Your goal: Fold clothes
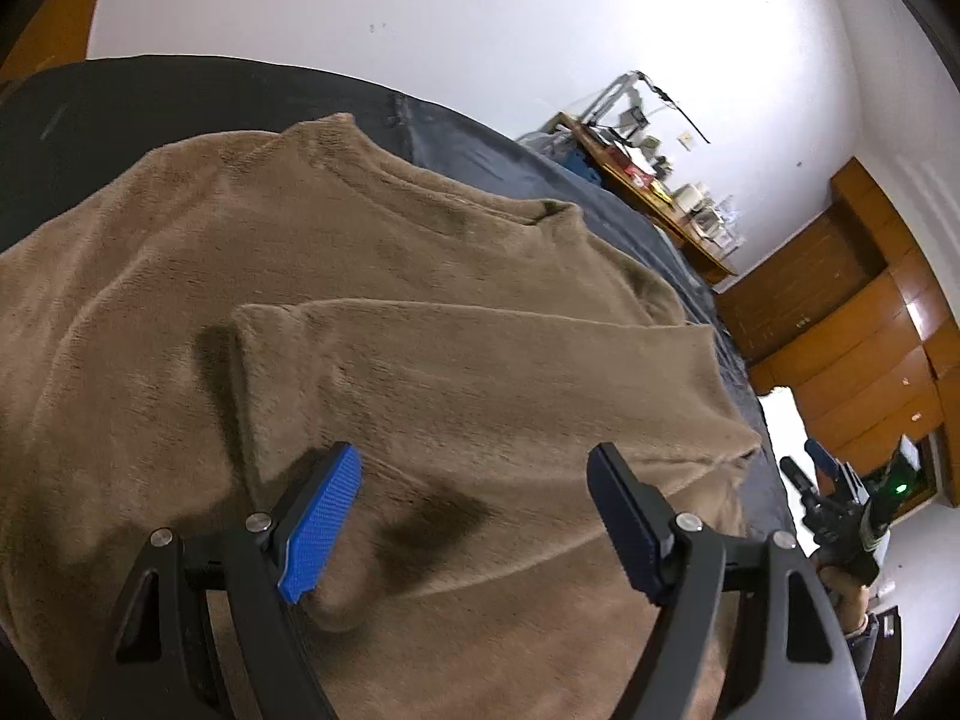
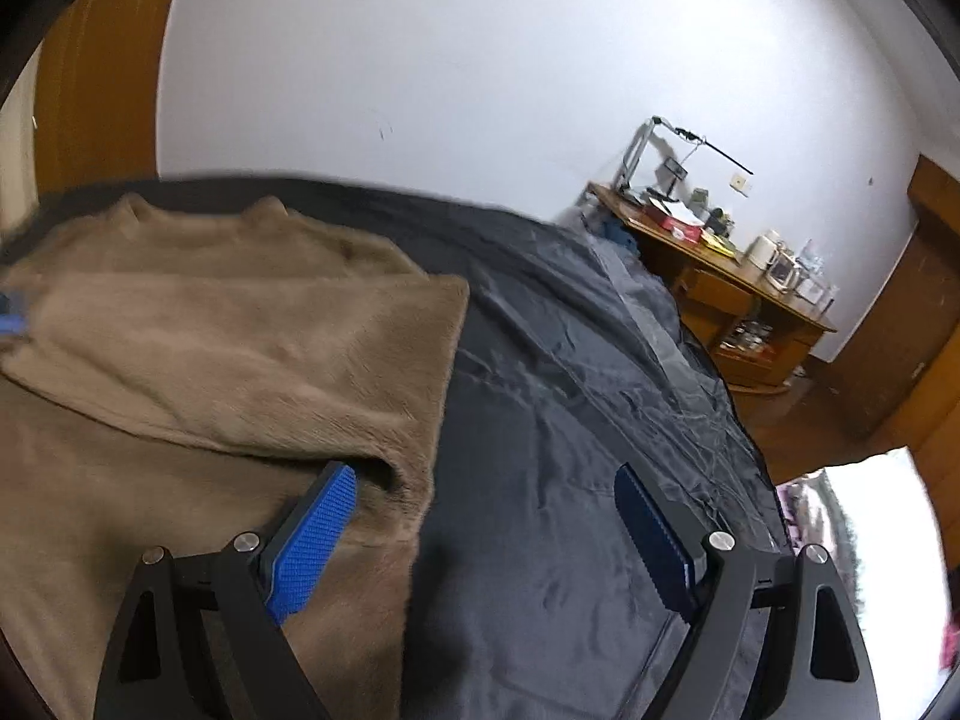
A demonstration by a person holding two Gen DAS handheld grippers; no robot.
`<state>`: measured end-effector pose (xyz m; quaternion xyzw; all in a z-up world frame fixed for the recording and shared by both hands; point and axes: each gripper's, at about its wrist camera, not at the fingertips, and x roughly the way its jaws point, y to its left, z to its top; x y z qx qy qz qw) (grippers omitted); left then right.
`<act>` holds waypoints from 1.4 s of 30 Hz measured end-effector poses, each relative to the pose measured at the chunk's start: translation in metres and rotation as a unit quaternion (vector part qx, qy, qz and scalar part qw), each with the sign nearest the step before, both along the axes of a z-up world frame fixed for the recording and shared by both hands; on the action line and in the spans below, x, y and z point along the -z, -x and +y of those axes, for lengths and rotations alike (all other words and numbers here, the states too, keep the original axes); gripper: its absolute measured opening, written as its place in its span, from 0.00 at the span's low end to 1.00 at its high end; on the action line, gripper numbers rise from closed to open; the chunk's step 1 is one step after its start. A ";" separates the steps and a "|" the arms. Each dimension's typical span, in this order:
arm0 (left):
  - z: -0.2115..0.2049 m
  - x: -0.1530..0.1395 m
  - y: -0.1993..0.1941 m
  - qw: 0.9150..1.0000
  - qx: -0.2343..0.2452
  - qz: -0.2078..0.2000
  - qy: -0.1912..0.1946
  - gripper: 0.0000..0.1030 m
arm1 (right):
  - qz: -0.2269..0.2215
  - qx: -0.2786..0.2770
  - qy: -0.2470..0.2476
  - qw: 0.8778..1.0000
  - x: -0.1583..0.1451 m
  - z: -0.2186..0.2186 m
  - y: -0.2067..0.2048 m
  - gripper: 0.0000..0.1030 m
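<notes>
A tan fleece sweater [image 1: 372, 276] lies spread on a dark sheet [image 1: 480, 138], one sleeve [image 1: 480, 348] folded across its body. My left gripper [image 1: 474, 516] is open and empty, just above the sweater's lower middle. In the right wrist view the sweater [image 2: 228, 348] fills the left half, with the folded sleeve's cuff [image 2: 414, 468] near my left finger. My right gripper [image 2: 486, 534] is open and empty over the sweater's right edge and the dark sheet [image 2: 570, 396]. The right gripper also shows at the far right of the left wrist view [image 1: 822, 480].
A cluttered wooden desk [image 2: 720, 276] stands against the white wall beyond the sheet. Wooden cabinets [image 1: 870, 324] line the right side. The sheet's right edge drops off toward the floor [image 2: 798, 438].
</notes>
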<state>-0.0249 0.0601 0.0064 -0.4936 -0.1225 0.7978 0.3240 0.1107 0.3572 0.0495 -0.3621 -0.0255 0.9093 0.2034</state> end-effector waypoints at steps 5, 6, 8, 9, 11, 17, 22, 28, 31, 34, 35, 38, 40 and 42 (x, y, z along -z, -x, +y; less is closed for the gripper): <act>0.020 0.005 -0.011 0.998 0.019 0.025 0.048 0.80 | 0.063 -0.033 0.094 0.993 -0.022 -0.015 0.014 0.87; 0.025 0.006 -0.013 0.997 0.023 0.035 0.061 0.80 | 0.063 -0.043 0.106 0.992 -0.020 -0.021 0.025 0.87; 0.030 0.006 -0.018 0.995 0.031 0.052 0.082 0.80 | 0.059 -0.062 0.124 0.989 -0.015 -0.033 0.047 0.87; 0.032 0.007 -0.020 0.994 0.035 0.058 0.090 0.80 | 0.045 -0.073 0.126 0.988 -0.008 -0.041 0.060 0.87; 0.033 0.007 -0.021 0.993 0.039 0.062 0.096 0.80 | 0.004 -0.089 0.132 0.987 0.013 -0.055 0.081 0.87; 0.036 0.008 -0.021 0.992 0.043 0.063 0.104 0.80 | -0.079 -0.100 0.120 0.985 0.061 -0.067 0.100 0.90; 0.042 0.008 -0.025 0.988 0.053 0.074 0.122 0.81 | -0.086 -0.098 0.104 0.986 0.061 -0.070 0.109 0.92; 0.045 0.010 -0.031 0.983 0.062 0.092 0.143 0.83 | -0.098 -0.083 0.107 0.986 0.063 -0.067 0.120 0.95; 0.040 0.009 -0.028 0.987 0.054 0.079 0.126 0.83 | -0.084 -0.078 0.105 0.988 0.052 -0.073 0.117 0.95; 0.036 0.009 -0.025 0.990 0.046 0.069 0.111 0.83 | -0.049 -0.092 0.114 0.988 0.034 -0.086 0.118 0.95; 0.036 0.009 -0.025 0.991 0.046 0.069 0.110 0.83 | -0.048 -0.101 0.116 0.987 0.034 -0.092 0.121 0.95; 0.036 0.009 -0.025 0.990 0.046 0.070 0.111 0.83 | -0.063 -0.127 0.117 0.983 0.042 -0.108 0.135 0.95; 0.036 0.009 -0.026 0.990 0.047 0.070 0.112 0.83 | -0.095 -0.136 0.109 0.980 0.063 -0.117 0.148 0.99; 0.036 0.009 -0.026 0.990 0.047 0.070 0.112 0.83 | -0.090 -0.139 0.101 0.981 0.069 -0.118 0.149 1.00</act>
